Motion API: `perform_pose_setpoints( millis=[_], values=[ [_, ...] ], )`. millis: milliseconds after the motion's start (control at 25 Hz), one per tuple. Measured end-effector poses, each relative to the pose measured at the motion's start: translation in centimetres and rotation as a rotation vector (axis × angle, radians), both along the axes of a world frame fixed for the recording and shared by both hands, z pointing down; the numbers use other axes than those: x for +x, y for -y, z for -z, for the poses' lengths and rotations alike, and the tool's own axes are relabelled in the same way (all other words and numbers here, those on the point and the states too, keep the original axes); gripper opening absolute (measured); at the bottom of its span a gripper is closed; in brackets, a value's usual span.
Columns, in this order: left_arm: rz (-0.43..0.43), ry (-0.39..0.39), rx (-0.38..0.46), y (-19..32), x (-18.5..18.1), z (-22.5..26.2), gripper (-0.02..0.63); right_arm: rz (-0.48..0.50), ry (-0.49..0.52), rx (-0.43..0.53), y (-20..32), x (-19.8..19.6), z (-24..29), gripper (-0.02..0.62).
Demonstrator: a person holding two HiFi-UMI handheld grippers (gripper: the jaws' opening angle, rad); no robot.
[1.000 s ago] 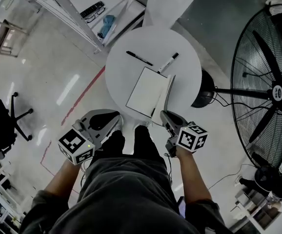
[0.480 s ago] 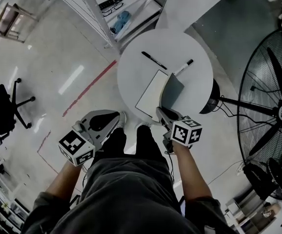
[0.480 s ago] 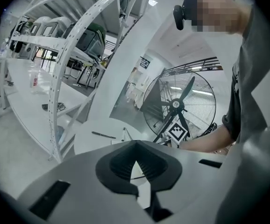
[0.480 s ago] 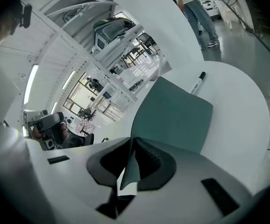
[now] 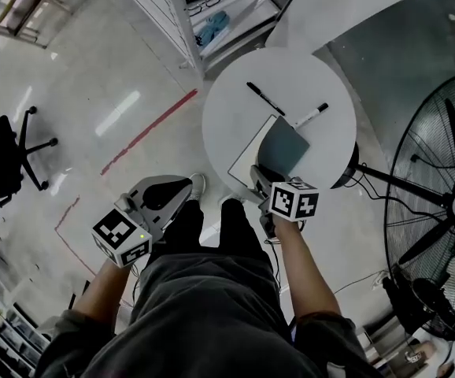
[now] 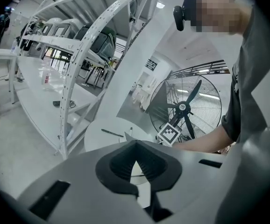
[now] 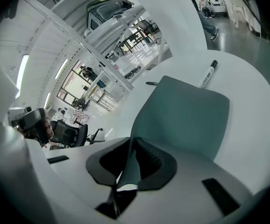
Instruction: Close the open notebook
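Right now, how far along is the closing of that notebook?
Done: the teal cover is swung partway over the white page. In hand: the right gripper has the cover's edge between its jaws, which have just been opening. Left: the cover is tilted, not flat, so the notebook isn't closed. The left gripper hangs empty beside the table.

left hand-held gripper (image 5: 186, 189): jaws together, empty, arm bent by the thigh | right hand-held gripper (image 5: 256, 176): forearm outstretched, angled down, jaws just easing apart, notebook cover (image 7: 181, 115) pinched between them
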State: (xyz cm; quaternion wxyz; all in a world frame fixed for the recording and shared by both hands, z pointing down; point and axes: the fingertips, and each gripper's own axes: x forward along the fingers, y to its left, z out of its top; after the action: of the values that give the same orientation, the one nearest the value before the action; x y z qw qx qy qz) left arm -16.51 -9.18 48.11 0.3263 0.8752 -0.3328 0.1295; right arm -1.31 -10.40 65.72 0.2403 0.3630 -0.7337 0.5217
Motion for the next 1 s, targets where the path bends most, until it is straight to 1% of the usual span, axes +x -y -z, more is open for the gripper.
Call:
perform_pose_setpoints(
  millis=[360,600,1000],
  values=[
    [0.013,0.007,-0.003,-0.2,-1.2,-0.1,0.014,0.041,-0.085,-0.051,0.3,-1.2,-2.3,0.066],
    [0.003,0.017,0.002,-0.6,-1.5,0.0,0.014,0.044,-0.102,-0.057,0.5,-1.7,-3.0,0.081],
    [0.006,0.03,0.002,-1.3,-1.8,-0.1,0.014,0.018,-0.091,-0.064,0.6,-2.0,-3.6,0.115]
  ],
)
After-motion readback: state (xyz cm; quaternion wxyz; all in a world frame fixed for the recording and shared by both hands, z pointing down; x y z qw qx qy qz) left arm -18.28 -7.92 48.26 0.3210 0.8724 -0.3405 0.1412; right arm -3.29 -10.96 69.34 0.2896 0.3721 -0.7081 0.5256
